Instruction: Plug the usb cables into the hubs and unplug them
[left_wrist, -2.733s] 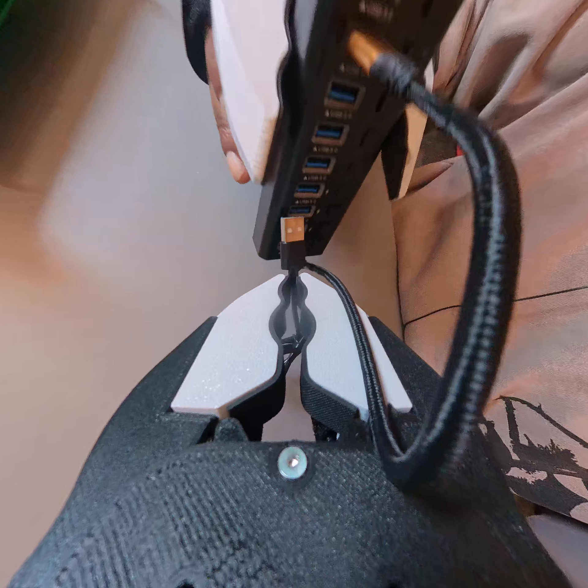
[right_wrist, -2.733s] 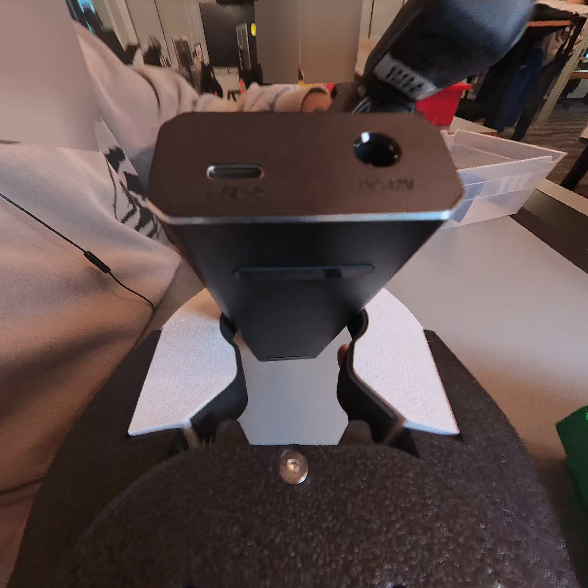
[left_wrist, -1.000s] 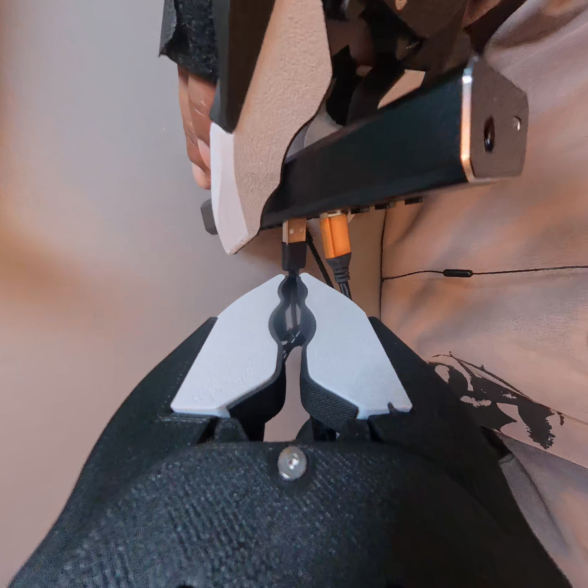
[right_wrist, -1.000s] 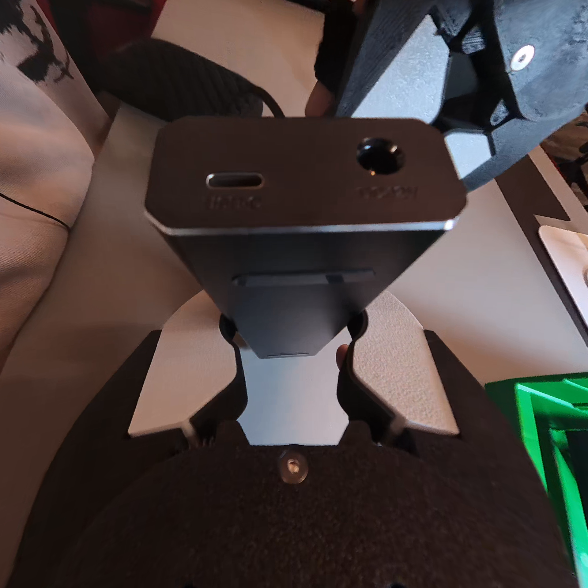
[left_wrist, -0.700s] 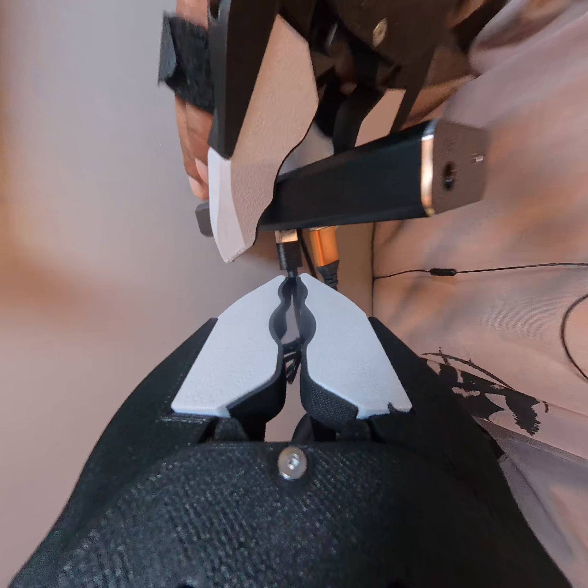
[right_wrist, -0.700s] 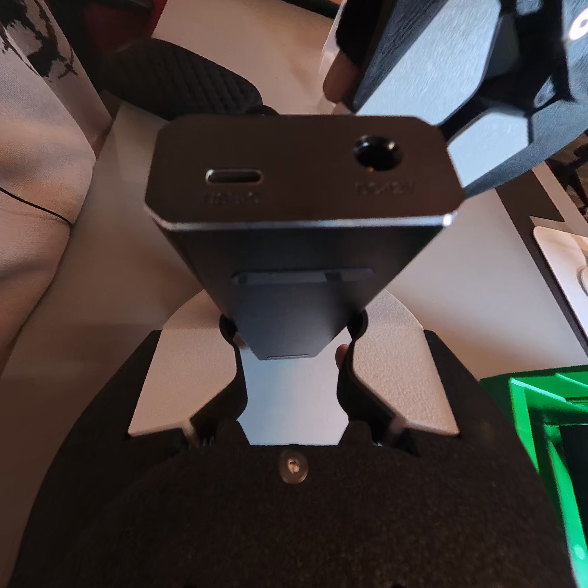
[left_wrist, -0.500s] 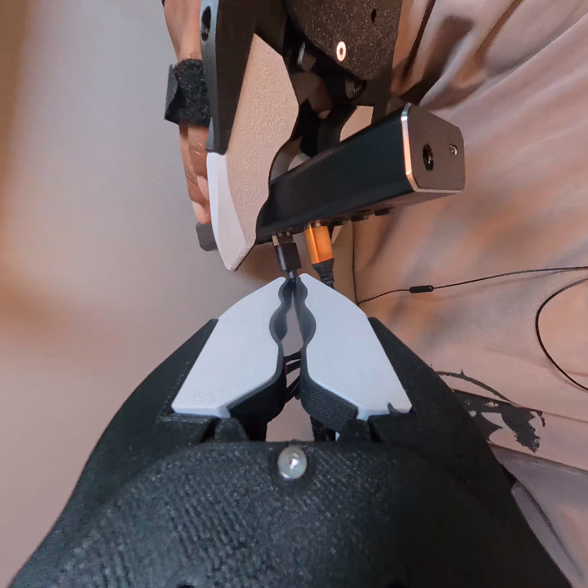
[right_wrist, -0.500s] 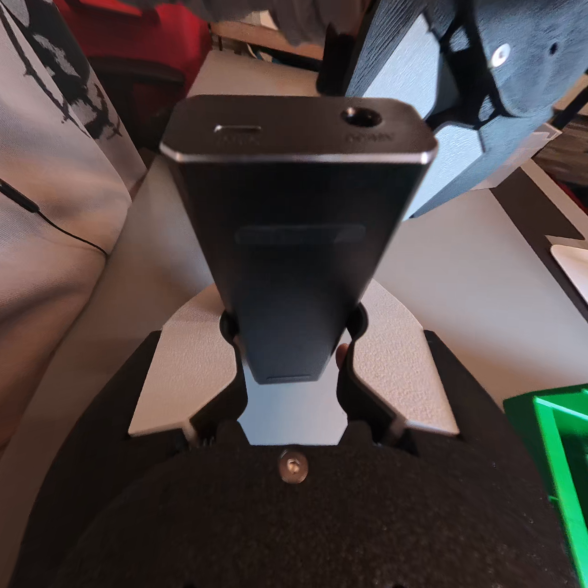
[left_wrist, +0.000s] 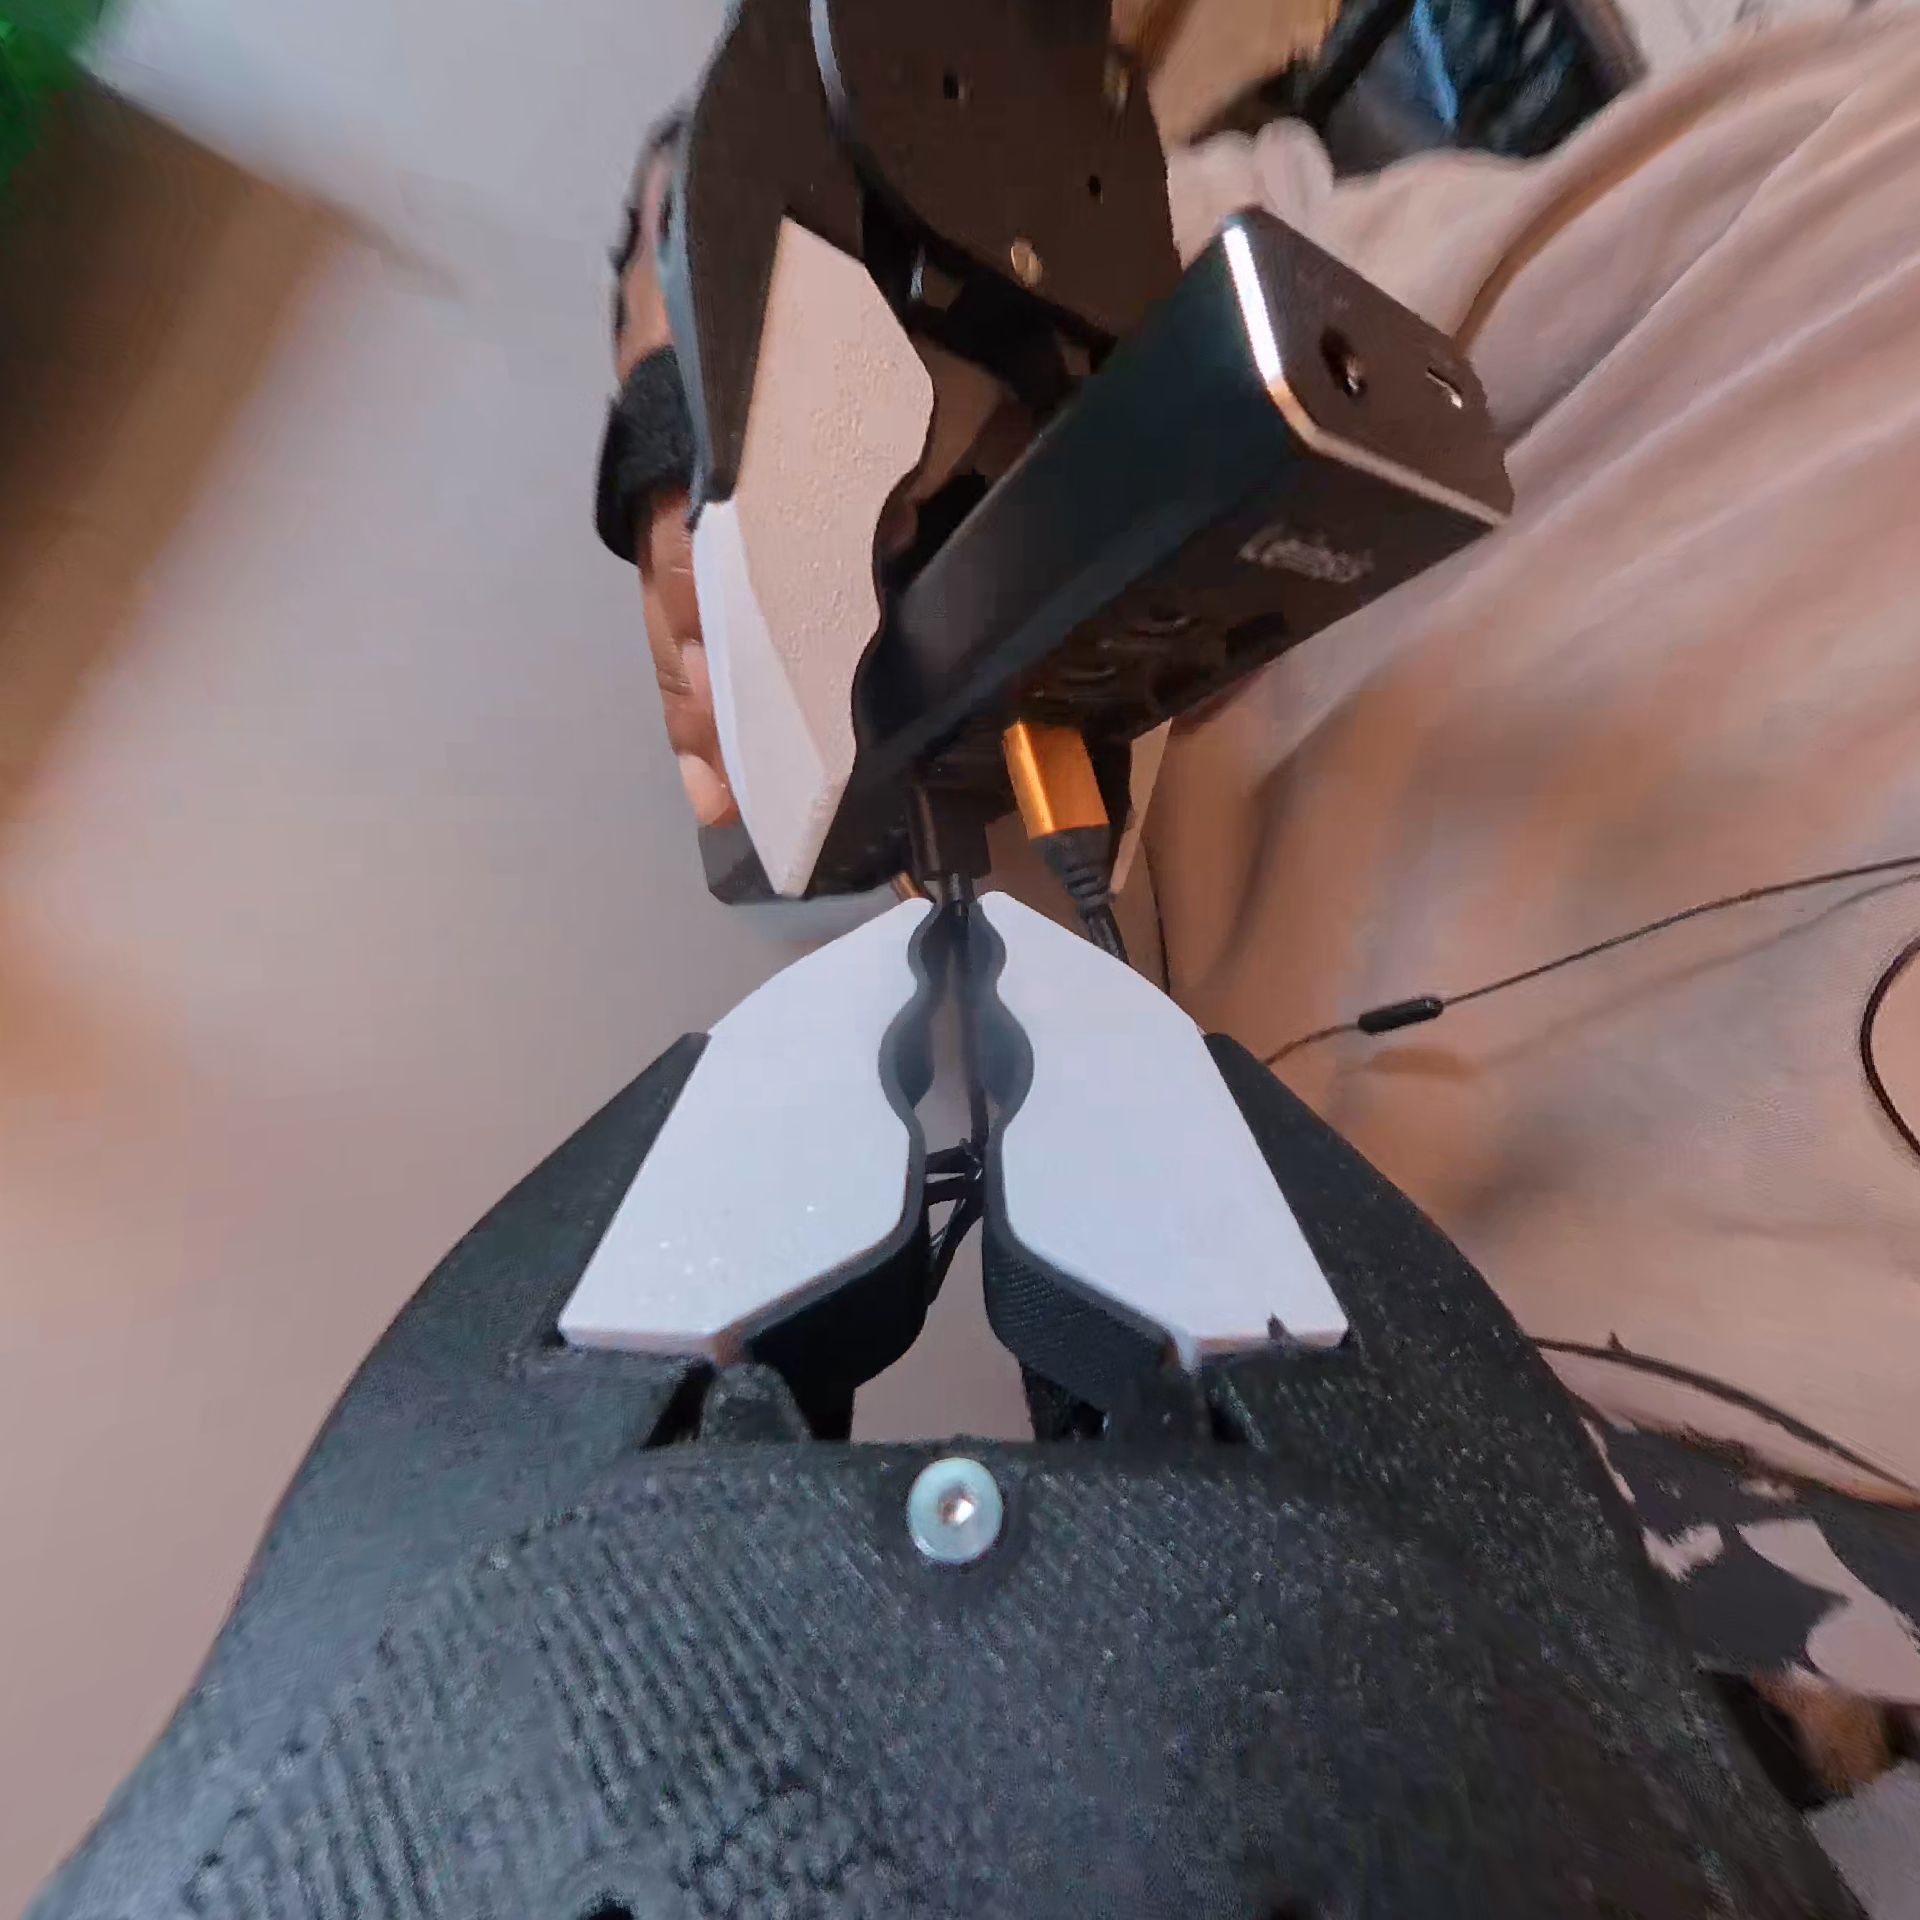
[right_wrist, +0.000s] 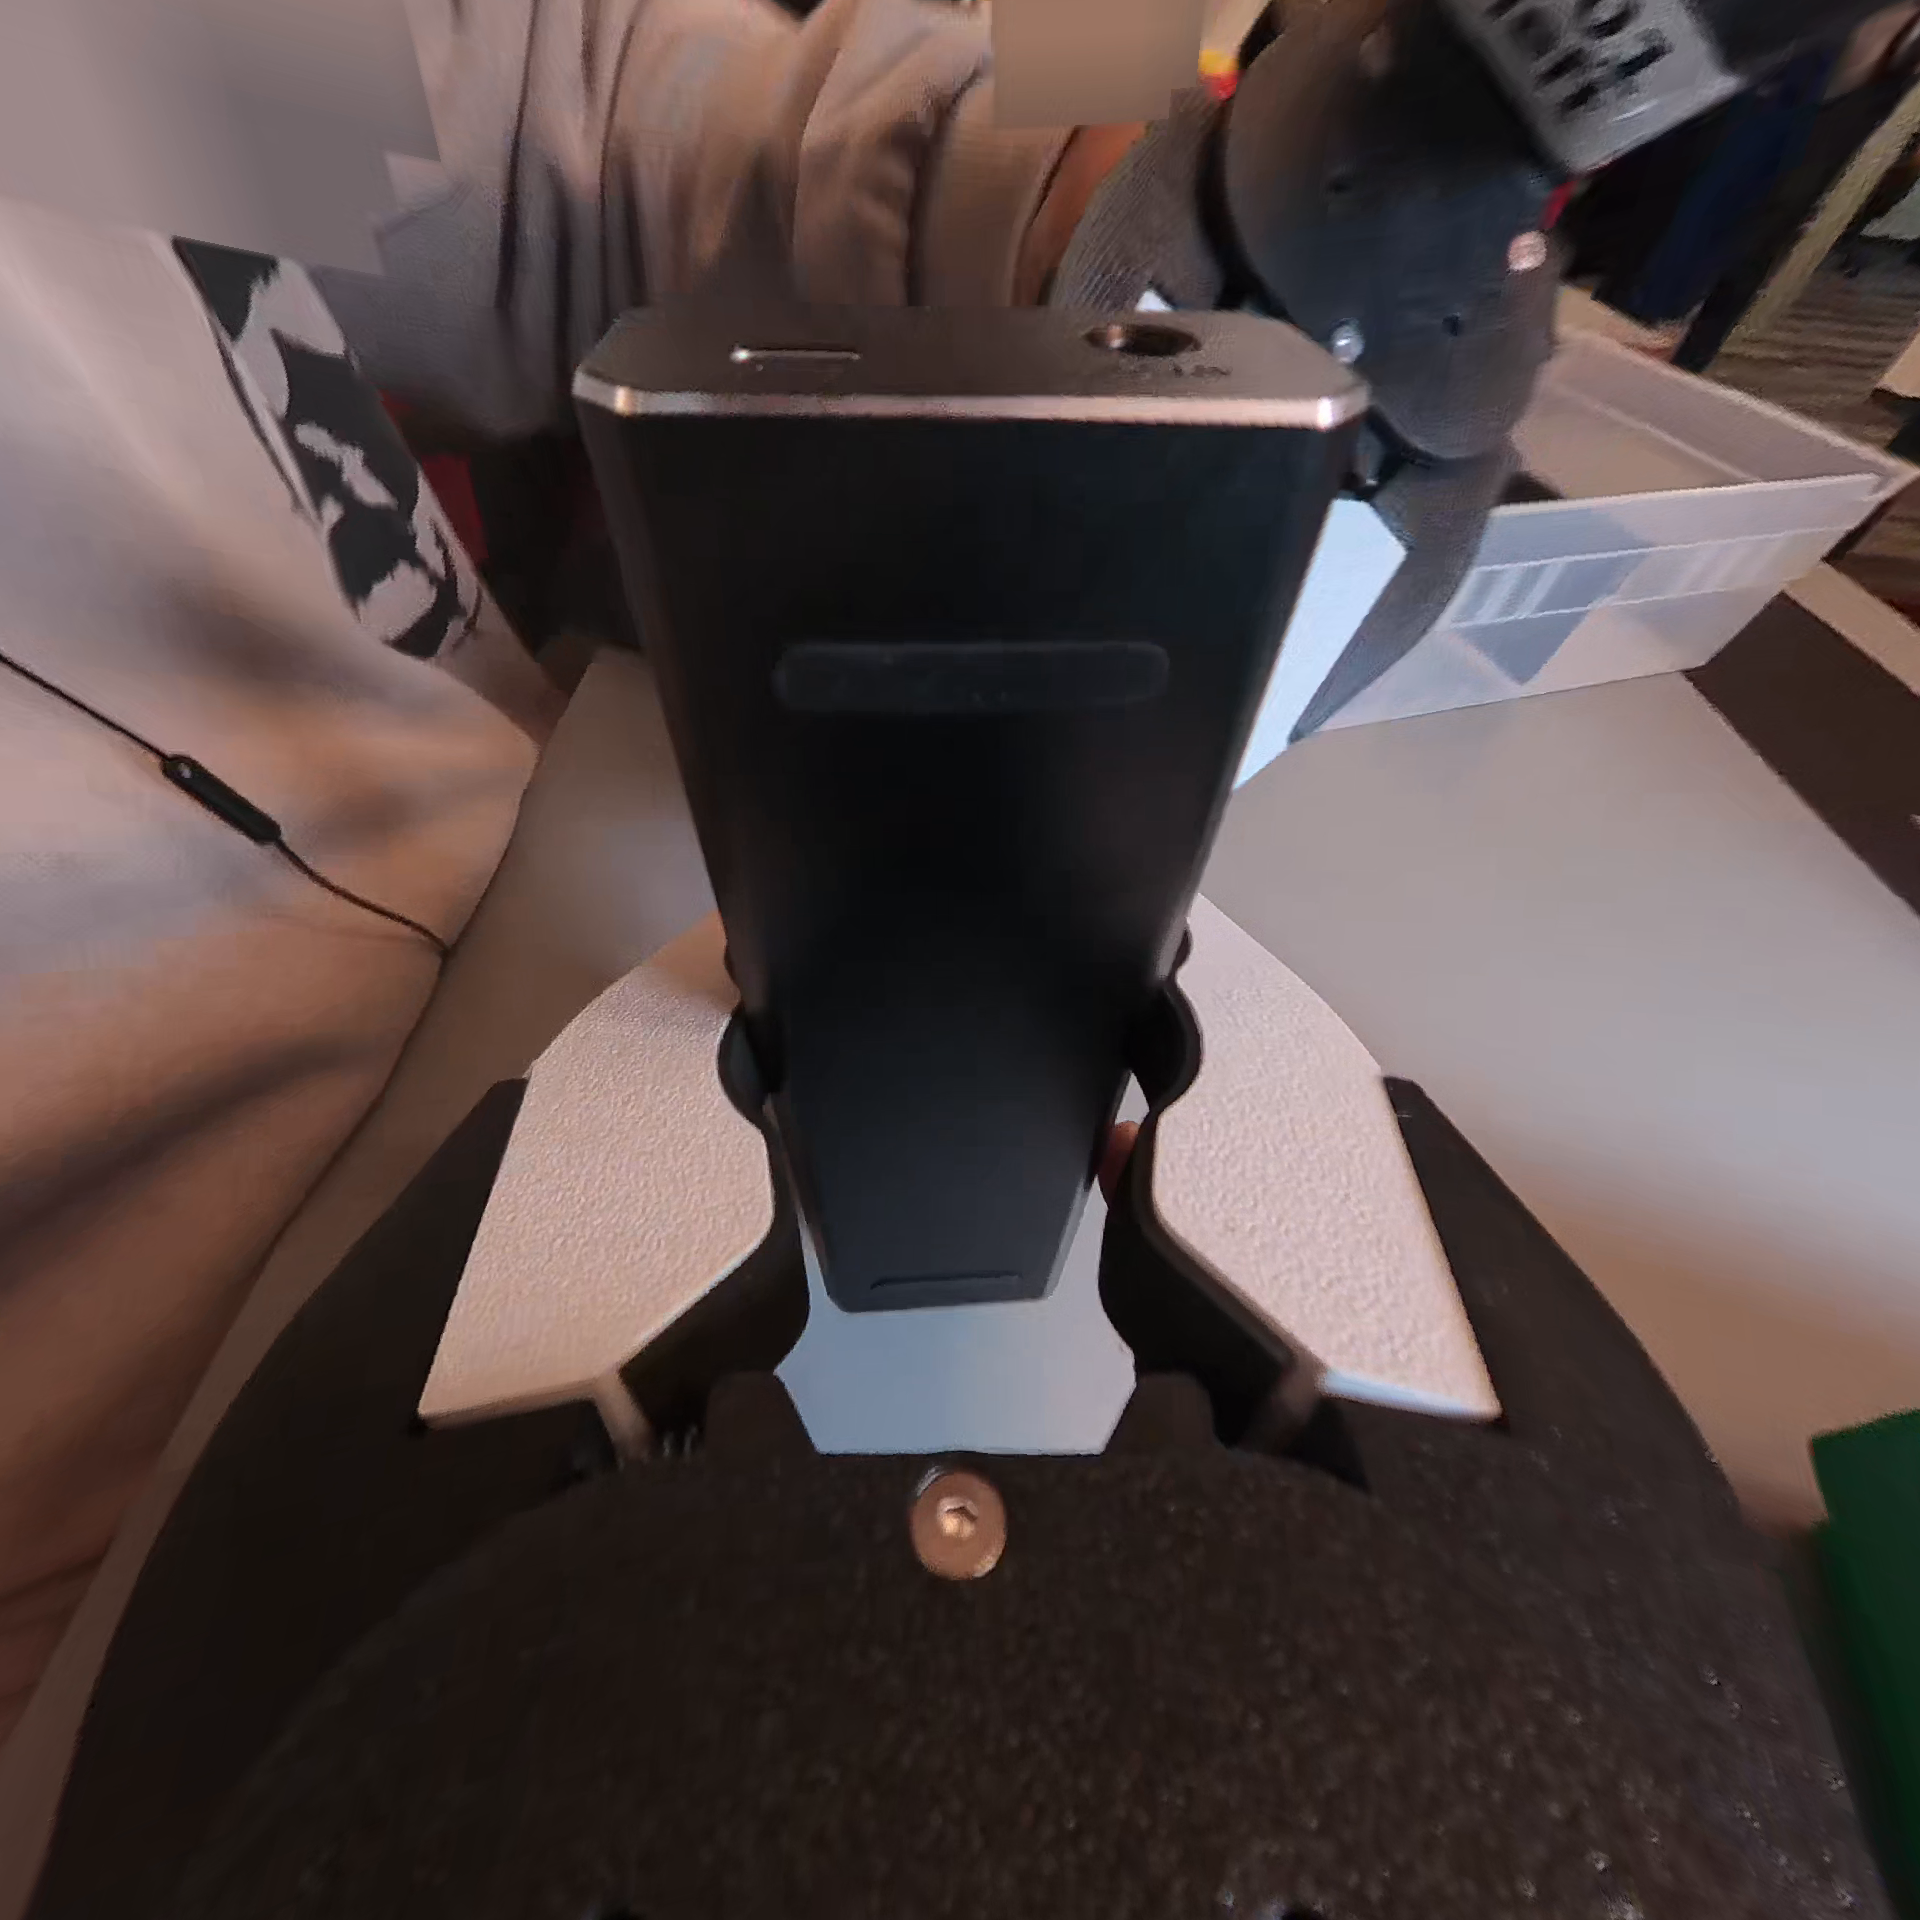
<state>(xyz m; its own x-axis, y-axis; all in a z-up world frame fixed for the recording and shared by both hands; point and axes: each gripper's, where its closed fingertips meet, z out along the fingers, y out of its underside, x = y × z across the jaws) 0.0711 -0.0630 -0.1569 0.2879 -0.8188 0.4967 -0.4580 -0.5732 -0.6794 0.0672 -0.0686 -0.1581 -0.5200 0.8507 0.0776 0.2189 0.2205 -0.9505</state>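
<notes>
Left wrist view gives me the hub (left_wrist: 1164, 540) straight ahead of my left hand-held gripper (left_wrist: 954, 914), a dark bar with a silver-edged end face, tilted so that end points up and to the right. Two plugs sit in its underside: a black plug (left_wrist: 951, 831) directly in front of my fingertips and an orange plug (left_wrist: 1055, 779) just to the right of it, with its own dark cable running down beside my right finger. My left hand-held gripper is pressed together on the thin black cable (left_wrist: 971, 1049) of the black plug, the cable running back through the wavy gap between the white fingers (left_wrist: 769, 1164). I cannot tell how deep the black plug sits in its port.

Beyond the hub, my right hand-held gripper (left_wrist: 831, 665) pinches it from above and to the left, and a hand (left_wrist: 681, 665) with a dark strap shows behind that white finger.

Right wrist view shows the same hub (right_wrist: 966, 727) standing up from between the fingers of my right hand-held gripper (right_wrist: 961, 1049), clamped on both long sides near its lower end, the silver-edged end face farthest from me. My left hand-held gripper (right_wrist: 1382, 343) hangs past the hub, up and to the right.

To the left of both grippers is a person's pale printed shirt (right_wrist: 208, 727) with a thin black wire (right_wrist: 223, 805) across it. A light tabletop (right_wrist: 1558, 935) lies under the right gripper, a clear plastic bin (right_wrist: 1662, 540) sits at its far right, and a green object (right_wrist: 1870, 1558) touches the right edge.
</notes>
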